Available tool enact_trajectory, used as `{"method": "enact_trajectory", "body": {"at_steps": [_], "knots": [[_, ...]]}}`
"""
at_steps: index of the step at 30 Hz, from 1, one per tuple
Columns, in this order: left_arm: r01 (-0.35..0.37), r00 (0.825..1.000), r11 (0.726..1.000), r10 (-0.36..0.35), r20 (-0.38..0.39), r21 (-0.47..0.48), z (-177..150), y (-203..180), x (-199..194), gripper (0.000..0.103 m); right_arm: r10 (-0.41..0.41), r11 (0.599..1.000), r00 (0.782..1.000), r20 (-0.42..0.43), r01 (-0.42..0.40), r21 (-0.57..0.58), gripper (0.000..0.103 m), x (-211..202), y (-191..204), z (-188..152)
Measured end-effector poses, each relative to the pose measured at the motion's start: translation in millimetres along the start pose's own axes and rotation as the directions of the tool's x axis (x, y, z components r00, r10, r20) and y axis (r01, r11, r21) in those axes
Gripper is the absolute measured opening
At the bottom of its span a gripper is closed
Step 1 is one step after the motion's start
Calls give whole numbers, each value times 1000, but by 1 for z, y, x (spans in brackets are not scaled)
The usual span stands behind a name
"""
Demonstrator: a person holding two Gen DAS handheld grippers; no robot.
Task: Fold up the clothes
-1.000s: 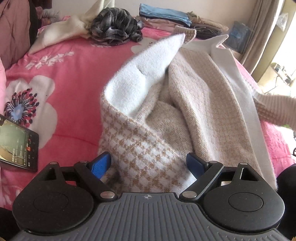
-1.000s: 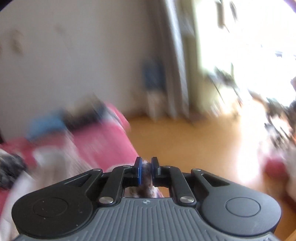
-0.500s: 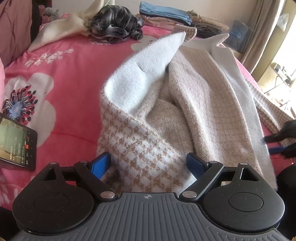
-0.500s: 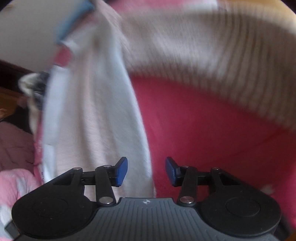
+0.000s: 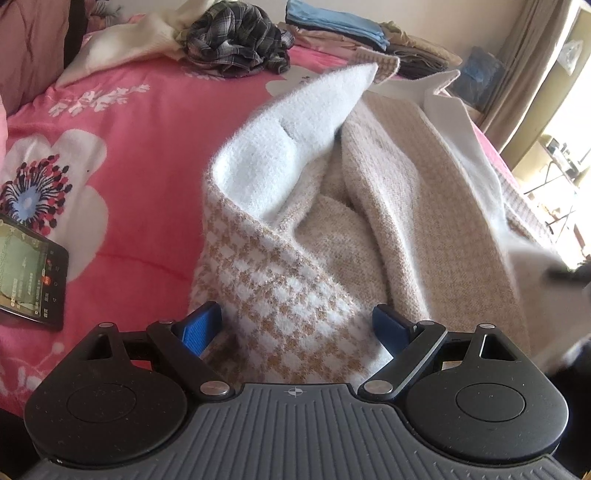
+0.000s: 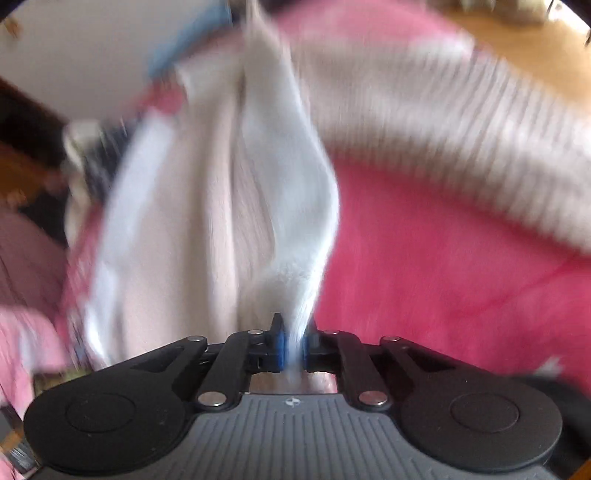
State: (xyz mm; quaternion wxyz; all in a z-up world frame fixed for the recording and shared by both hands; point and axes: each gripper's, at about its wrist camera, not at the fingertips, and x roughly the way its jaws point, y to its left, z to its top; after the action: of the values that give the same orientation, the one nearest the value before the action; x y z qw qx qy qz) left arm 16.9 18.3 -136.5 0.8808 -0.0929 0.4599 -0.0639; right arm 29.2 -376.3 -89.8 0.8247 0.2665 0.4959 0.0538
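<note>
A beige and white houndstooth knit garment [image 5: 332, 206] lies rumpled on the pink flowered bed cover [image 5: 129, 122], its white inner side folded outward. My left gripper [image 5: 295, 328] stands open, with the garment's lower hem lying between its blue pads [image 5: 199, 326]. In the blurred right wrist view, my right gripper [image 6: 293, 345] is shut on the garment's white edge [image 6: 291, 206], which stretches away from the jaws. A ribbed sleeve [image 6: 480, 144] curves across the pink cover to the right.
A phone [image 5: 29, 273] with a lit screen lies at the left on the cover. A crumpled plaid shirt [image 5: 232, 40] and a stack of folded clothes [image 5: 343, 33] sit at the far side of the bed. Curtains [image 5: 532, 55] hang at the right.
My right gripper went from open above the cover to shut on the garment's white edge. The left gripper and the garment near it have hardly moved.
</note>
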Motion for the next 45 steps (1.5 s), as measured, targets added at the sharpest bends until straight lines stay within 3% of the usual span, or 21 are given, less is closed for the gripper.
{"method": "enact_trajectory", "body": {"at_steps": [3,6,9,13,16,17,19,20,23,27,31,33,36,38,41,43,45], "knots": [[-7,1000,1000,7,-2,13,0,-2,1,90,10,1000,983,185,-15,27,7,-61,-12,29],[-12,1000,1000,12,-1,22,0,-3,0,90,-14,998,944,329,-5,58,7,-112,-34,62],[-15,1000,1000,15,-7,18,1,-2,2,90,-69,993,915,397,25,114,7,-133,-62,82],[-26,1000,999,26,-14,25,1,-3,2,90,-191,967,911,366,111,229,7,-114,-110,80],[-31,999,999,32,-18,34,1,-4,3,90,-293,920,919,265,195,341,7,-84,-158,60],[-32,999,999,33,-19,36,1,-4,3,90,-337,899,911,236,238,367,7,-74,-172,54],[-34,999,999,35,-20,40,2,-4,3,90,-459,844,867,192,359,398,7,-61,-197,44],[-34,999,999,35,-20,41,2,-3,3,90,-483,825,856,184,374,424,14,-64,-210,40],[-34,999,997,34,-4,70,0,-10,-3,90,-430,804,874,226,257,536,19,-86,-230,32],[-33,999,993,31,19,112,-4,-19,-11,90,-402,880,859,316,267,394,21,-113,-186,42],[-18,999,991,12,50,131,-7,-24,-26,89,-185,979,908,375,138,149,37,-114,-89,62],[4,997,994,-12,71,105,-7,-20,-39,89,-65,997,934,352,78,-23,46,-98,-34,66],[25,993,999,-30,117,43,-3,-4,-62,89,110,963,970,218,-50,-264,50,-56,43,59],[25,989,999,-21,145,-21,1,14,-77,89,196,913,976,91,-148,-381,52,-23,85,38],[26,985,995,-10,174,-92,7,38,-93,89,236,835,968,-81,-245,-493,52,28,134,-4],[26,982,992,-2,188,-122,11,51,-100,89,243,777,951,-191,-309,-548,52,61,163,-36],[23,981,990,4,193,-141,14,62,-104,89,238,733,939,-250,-342,-588,52,80,183,-59]]}}
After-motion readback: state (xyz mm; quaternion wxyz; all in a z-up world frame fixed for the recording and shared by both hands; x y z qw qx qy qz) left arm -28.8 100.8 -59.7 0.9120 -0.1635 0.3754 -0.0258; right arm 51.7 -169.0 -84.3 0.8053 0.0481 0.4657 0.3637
